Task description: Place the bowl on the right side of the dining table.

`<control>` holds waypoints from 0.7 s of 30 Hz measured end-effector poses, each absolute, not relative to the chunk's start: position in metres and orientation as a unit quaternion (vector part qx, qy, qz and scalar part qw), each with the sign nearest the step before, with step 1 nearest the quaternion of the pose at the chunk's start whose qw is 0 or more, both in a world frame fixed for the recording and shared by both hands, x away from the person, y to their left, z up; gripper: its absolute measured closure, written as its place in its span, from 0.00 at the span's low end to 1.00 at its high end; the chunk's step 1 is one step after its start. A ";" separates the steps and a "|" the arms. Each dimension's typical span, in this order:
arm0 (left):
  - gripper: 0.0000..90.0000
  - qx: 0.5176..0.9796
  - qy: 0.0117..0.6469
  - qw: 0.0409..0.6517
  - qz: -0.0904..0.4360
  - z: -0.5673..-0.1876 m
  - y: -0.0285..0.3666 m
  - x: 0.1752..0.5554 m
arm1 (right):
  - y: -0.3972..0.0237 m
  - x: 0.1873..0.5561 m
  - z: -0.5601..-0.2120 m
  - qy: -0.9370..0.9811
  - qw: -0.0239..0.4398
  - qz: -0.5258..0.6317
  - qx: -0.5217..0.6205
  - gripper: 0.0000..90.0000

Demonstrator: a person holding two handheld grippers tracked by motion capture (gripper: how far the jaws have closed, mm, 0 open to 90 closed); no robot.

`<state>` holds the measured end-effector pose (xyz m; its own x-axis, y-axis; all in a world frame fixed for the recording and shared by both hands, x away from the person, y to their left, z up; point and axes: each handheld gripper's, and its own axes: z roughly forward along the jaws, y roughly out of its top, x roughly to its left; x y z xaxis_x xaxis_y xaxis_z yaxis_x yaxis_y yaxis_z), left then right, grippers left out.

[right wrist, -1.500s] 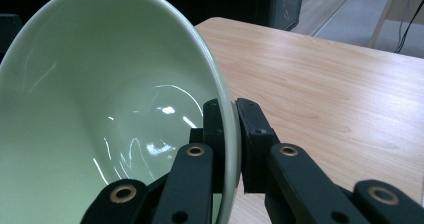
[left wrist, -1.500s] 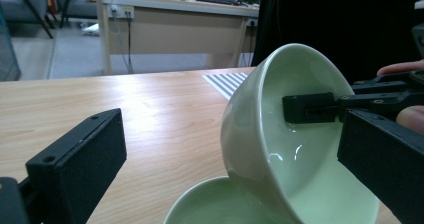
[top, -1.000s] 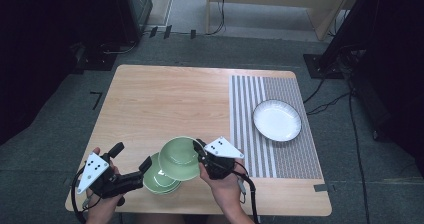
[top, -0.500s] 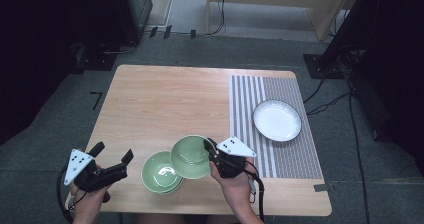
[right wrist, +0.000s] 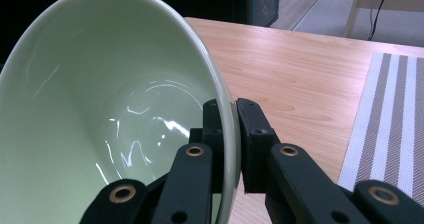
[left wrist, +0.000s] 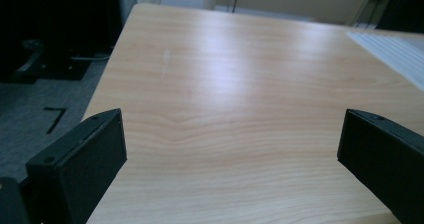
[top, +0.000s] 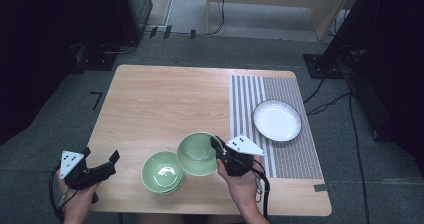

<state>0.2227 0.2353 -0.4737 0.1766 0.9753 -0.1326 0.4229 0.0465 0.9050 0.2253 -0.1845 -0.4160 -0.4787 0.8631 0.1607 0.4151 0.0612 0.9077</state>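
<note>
Green bowl (top: 196, 153) empty, rim in R claw (top: 218, 146)

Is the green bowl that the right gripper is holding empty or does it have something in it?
Empty. The glossy pale green ceramic bowl, pinched at its rim by the right hand-held gripper, shows bare glaze inside.

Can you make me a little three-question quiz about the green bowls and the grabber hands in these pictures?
1. True or false: the right gripper pinches the wall of a green bowl.
2. What lies on the striped mat? A) a white plate B) a spoon C) a cup
3. Fill in: the left gripper has its jaws ____ with nothing between them.

Key: 1 true; 2 A; 3 open.
</note>
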 end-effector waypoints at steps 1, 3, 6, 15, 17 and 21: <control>0.00 0.621 0.568 0.444 0.308 -0.476 0.236 0.224 | -0.185 0.225 -0.416 0.694 0.221 0.507 0.461 0.94; 0.00 0.630 0.578 0.416 0.309 -0.485 0.239 0.228 | -0.187 0.226 -0.416 0.692 0.222 0.506 0.464 0.94; 0.00 0.645 0.586 0.383 0.306 -0.494 0.240 0.232 | -0.190 0.226 -0.415 0.690 0.224 0.506 0.466 0.94; 0.00 0.676 0.596 0.316 0.297 -0.514 0.237 0.240 | -0.201 0.228 -0.413 0.681 0.230 0.508 0.475 0.94; 0.00 0.682 0.597 0.303 0.295 -0.516 0.237 0.242 | -0.202 0.228 -0.412 0.680 0.230 0.508 0.477 0.94; 0.00 0.684 0.602 0.297 0.286 -0.517 0.236 0.243 | -0.208 0.229 -0.410 0.674 0.234 0.509 0.481 0.94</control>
<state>0.2432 0.2365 -0.5171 0.1108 0.9933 0.0344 0.6533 -0.0988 0.7506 0.2292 -0.2081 -0.4105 -0.4269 0.8873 0.1746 0.4110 0.0184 0.9114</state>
